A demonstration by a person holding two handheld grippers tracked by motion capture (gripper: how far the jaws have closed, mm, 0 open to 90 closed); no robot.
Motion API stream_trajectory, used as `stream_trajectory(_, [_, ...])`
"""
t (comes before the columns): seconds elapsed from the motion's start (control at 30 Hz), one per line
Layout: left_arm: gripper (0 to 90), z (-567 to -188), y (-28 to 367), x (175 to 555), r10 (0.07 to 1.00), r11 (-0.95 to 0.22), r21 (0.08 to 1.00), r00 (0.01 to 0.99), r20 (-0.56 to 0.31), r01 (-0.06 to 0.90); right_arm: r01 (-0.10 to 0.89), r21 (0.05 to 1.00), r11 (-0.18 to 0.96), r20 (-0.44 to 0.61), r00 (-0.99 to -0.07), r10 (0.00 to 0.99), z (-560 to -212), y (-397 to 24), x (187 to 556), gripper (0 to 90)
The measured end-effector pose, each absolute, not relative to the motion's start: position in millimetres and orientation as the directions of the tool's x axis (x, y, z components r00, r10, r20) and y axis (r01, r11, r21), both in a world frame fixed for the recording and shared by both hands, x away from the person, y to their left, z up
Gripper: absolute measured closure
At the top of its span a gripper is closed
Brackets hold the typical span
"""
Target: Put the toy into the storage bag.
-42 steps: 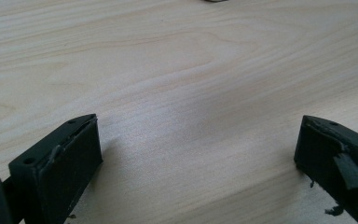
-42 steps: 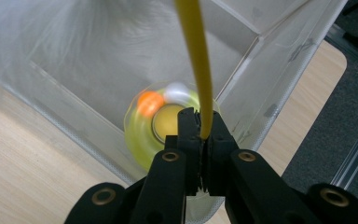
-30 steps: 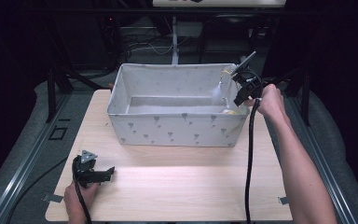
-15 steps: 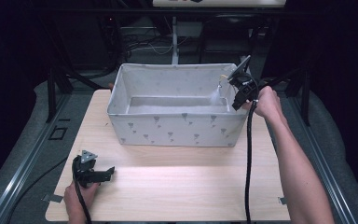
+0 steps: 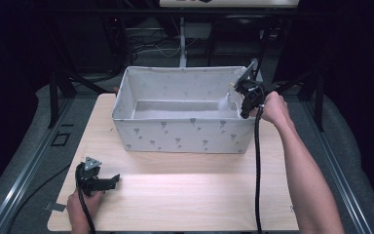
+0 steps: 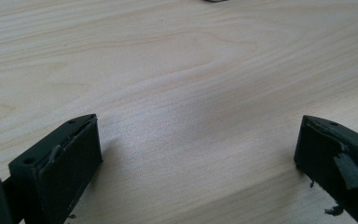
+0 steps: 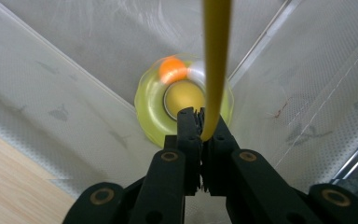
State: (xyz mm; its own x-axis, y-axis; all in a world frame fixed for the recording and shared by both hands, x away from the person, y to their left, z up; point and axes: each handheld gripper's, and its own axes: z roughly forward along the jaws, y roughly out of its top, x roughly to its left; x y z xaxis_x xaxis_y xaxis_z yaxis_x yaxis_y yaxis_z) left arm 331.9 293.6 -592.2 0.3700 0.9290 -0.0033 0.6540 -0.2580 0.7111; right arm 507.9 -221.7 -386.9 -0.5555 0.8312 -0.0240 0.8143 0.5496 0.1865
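My right gripper (image 7: 197,112) is shut on a thin yellow strap (image 7: 216,56) that runs up out of the picture. Below its jaws lies a round, see-through yellow disc (image 7: 151,112) with an orange ball (image 7: 172,69) on it, down in a corner of the grey fabric bin (image 7: 65,56). From above, the right gripper (image 5: 238,91) hangs over the bin's (image 5: 182,134) right end, with a pale blurred thing (image 5: 225,101) just left of it inside. My left gripper (image 5: 113,181) rests on the wooden table (image 5: 185,195) at the front left, jaws wide open (image 6: 196,140) and nothing between them.
The bin stands at the back middle of the table, printed with small grey shapes. Bare wood (image 6: 177,70) spreads in front of the left gripper. A black cable (image 5: 258,165) trails from the right gripper along the forearm. Dark frames and cables lie behind the table.
The right hand has moved a little left and down, bringing its gripper lower over the bin's right end. The left hand has not moved.
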Motion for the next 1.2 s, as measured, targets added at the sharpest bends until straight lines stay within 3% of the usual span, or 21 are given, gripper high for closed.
stream_trajectory(0.57, [0.6,-592,294,332,0.929,-0.259,0.712,0.37,-0.003,0.653,0.828,0.169,0.535,-0.017,-0.54,0.841,-387,-222,508,86.8])
stream_trajectory(0.87, [0.6,-592,294,332,0.929,-0.259,0.71,0.371,-0.003,0.654,0.813,0.25,0.526,-0.004,-0.542,0.84,-363,-226,498,69.6])
stream_trajectory(1.2, [0.6,-592,293,332,0.93,-0.257,0.713,0.368,-0.001,0.652,0.767,0.344,0.542,0.012,-0.58,0.814,-333,-222,474,40.2])
